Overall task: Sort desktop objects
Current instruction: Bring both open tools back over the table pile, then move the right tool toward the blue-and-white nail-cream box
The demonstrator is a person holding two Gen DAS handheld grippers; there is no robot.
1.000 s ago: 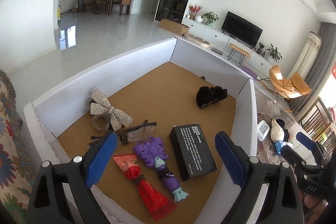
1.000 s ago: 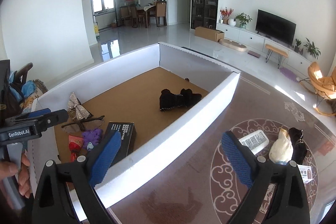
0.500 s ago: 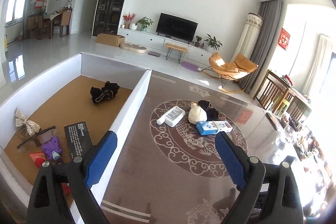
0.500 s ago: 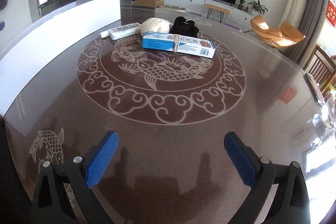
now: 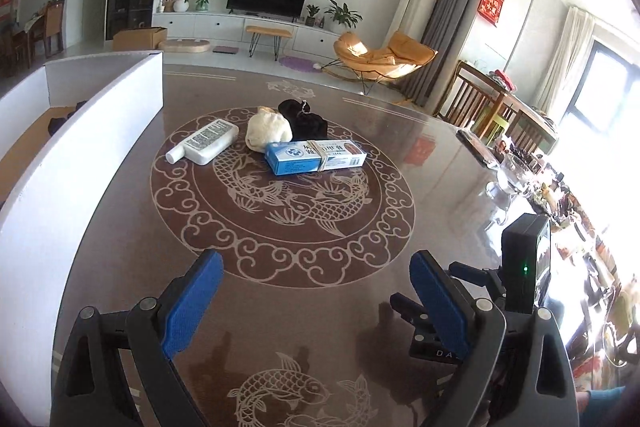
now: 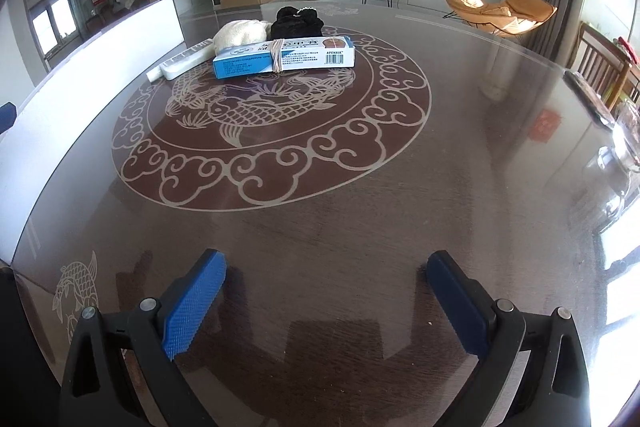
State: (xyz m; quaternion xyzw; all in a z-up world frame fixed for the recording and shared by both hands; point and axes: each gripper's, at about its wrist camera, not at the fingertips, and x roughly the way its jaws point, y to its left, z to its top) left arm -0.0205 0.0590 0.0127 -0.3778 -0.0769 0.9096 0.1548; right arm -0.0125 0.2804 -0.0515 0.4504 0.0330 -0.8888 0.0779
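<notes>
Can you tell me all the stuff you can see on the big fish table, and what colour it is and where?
round brown patterned table: one, brown with pale fish drawings, under everything.
white plastic bottle: one, white, lying flat, leftmost of the pile, nearest the box wall.
cream fluffy cloth bundle: one, cream, between the bottle and the black bundle.
black fluffy cloth bundle: one, black, behind the carton.
blue-and-white cardboard carton: one, rubber band around it, front of the pile.
white-walled cardboard box: one, white walls, brown floor, along the table's left side.
left hand-held gripper: one, black with blue pads, open, empty, over the near table edge.
right hand-held gripper: one, same colours, open, empty.
</notes>
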